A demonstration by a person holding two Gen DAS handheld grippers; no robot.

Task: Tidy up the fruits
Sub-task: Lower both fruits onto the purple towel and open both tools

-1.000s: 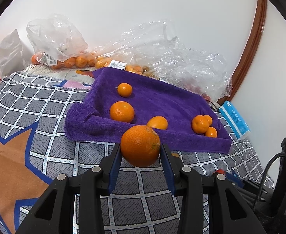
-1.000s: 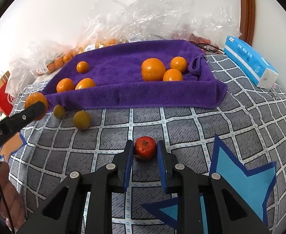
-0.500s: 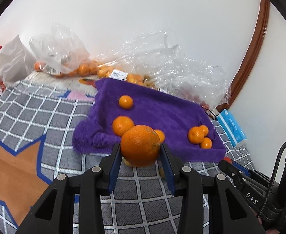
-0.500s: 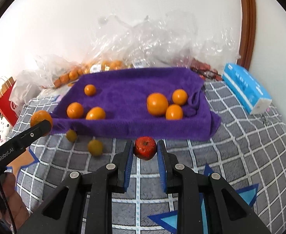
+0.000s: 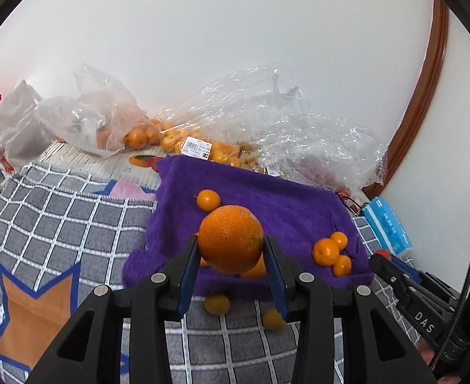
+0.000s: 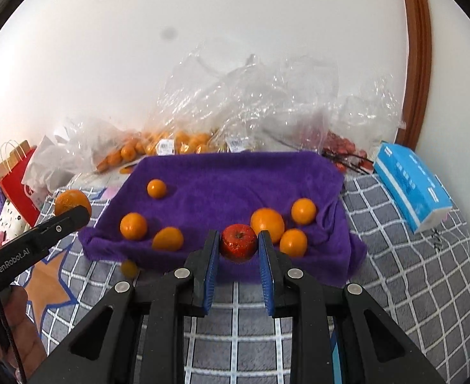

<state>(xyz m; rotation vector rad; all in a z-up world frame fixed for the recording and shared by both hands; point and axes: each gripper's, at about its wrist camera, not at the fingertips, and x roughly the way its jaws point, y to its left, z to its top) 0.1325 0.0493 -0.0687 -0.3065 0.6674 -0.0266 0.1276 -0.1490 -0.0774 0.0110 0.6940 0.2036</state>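
Left wrist view: my left gripper (image 5: 231, 256) is clamped on a big orange (image 5: 230, 239), blue pads pressed to both its sides, and I hold it in the air over the near edge of the purple towel (image 5: 286, 211). Behind it sits one small mandarin (image 5: 208, 199); off to the right a cluster of three mandarins (image 5: 331, 252) lies huddled together on the towel. Two small yellowish fruits (image 5: 216, 304) rest on the grey checked blanket (image 5: 59, 224) just in front of the towel's edge. Plastic bags of oranges (image 5: 132, 134) are heaped against the wall.

Right wrist view: my right gripper (image 6: 239, 249) grips a small red apple (image 6: 238, 242), pinched tight between the pads, raised in front of the towel's (image 6: 235, 179) near edge. Mandarins are scattered across the towel. A blue tissue pack (image 6: 411, 188) lies on the blanket at right. At the left edge, my other gripper (image 6: 71, 212) shows with the orange (image 6: 70, 201).
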